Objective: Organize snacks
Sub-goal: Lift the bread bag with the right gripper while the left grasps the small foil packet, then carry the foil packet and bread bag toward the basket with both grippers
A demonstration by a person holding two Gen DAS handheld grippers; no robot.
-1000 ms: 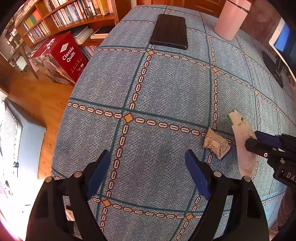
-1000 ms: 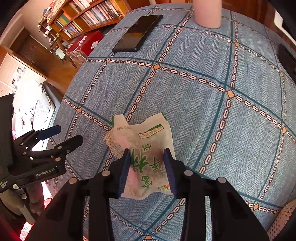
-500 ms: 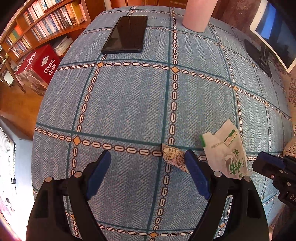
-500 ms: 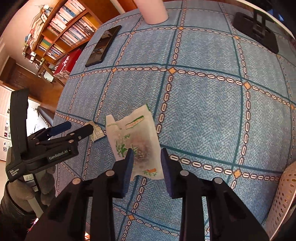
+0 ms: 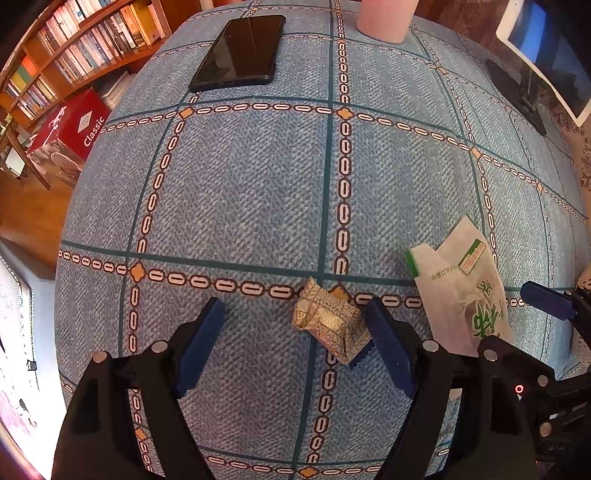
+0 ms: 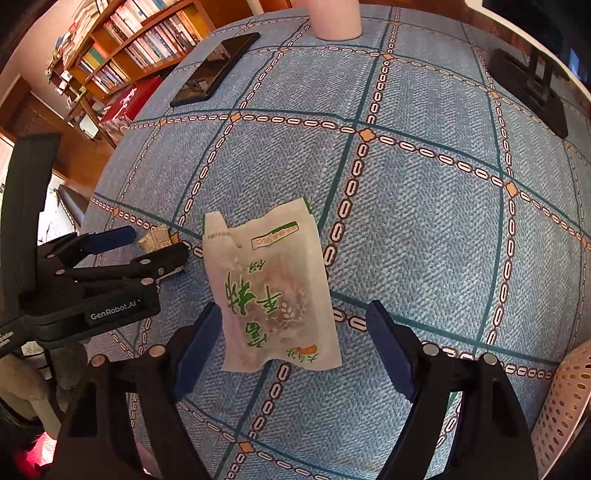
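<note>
A small gold-patterned wrapped snack [image 5: 328,325] lies on the blue checked tablecloth [image 5: 258,184]. My left gripper [image 5: 295,332] straddles it with its jaws closing. The snack sits close to the right pad and clear of the left pad. A white and green snack packet [image 6: 273,291] lies flat on the cloth between the fingers of my right gripper [image 6: 291,343]. Those jaws are opening and neither pad touches the packet. The right wrist view shows the left gripper [image 6: 147,245] around the small snack [image 6: 155,238]. The packet [image 5: 461,291] shows to the right in the left wrist view.
A perforated cream basket [image 6: 565,406] stands at the near right edge. Farther back are a black phone [image 5: 240,51], a pink cup [image 5: 384,18] and a tablet [image 5: 546,55] on a black stand [image 5: 517,96]. Bookshelves [image 5: 74,55] and a red box [image 5: 70,133] lie beyond the table's left edge.
My right gripper has let go of the packet, which now lies on the cloth. My left gripper has moved over the small wrapped snack, so that it sits between the fingers.
</note>
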